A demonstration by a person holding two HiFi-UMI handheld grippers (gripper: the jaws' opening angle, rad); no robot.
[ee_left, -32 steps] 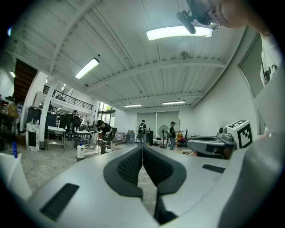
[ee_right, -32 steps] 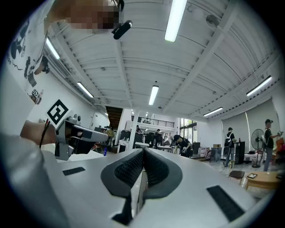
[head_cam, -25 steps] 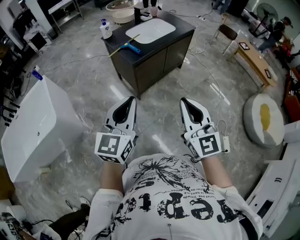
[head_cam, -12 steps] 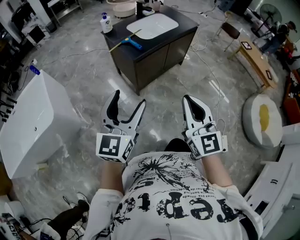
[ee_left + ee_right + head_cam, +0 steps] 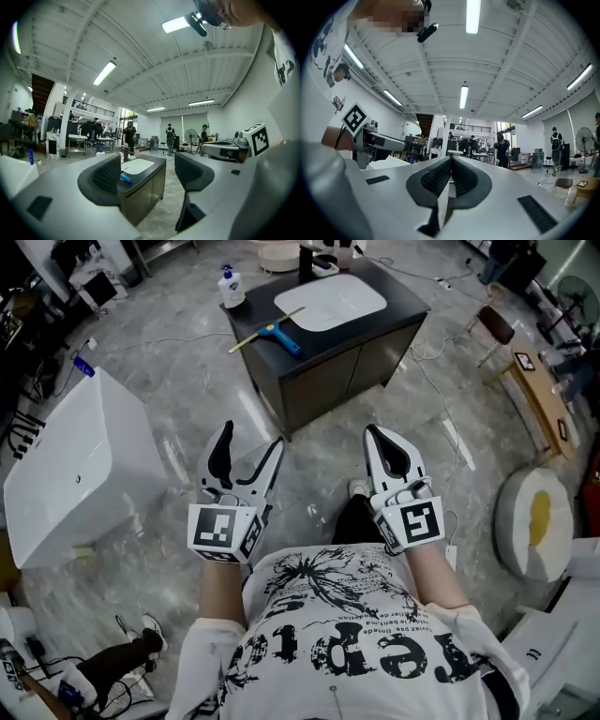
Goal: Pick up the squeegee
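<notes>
The squeegee, with a blue handle and a long pale blade, lies on the dark countertop left of the white sink basin, far ahead of both grippers. In the left gripper view its blue handle shows between the jaws in the distance. My left gripper is open, its jaws spread wide with nothing between them. My right gripper is shut and empty, its pads pressed together. Both point level towards the cabinet over the marble floor.
A soap bottle stands at the counter's far left corner. A white bathtub sits on the floor at left. At right are a round white cushion with a yellow centre, a wooden bench and a chair. Cables trail across the floor.
The left gripper's jaws have gone from shut to wide open. The right gripper stayed shut. Both hands moved forward, and the cabinet has shifted right in the head view.
</notes>
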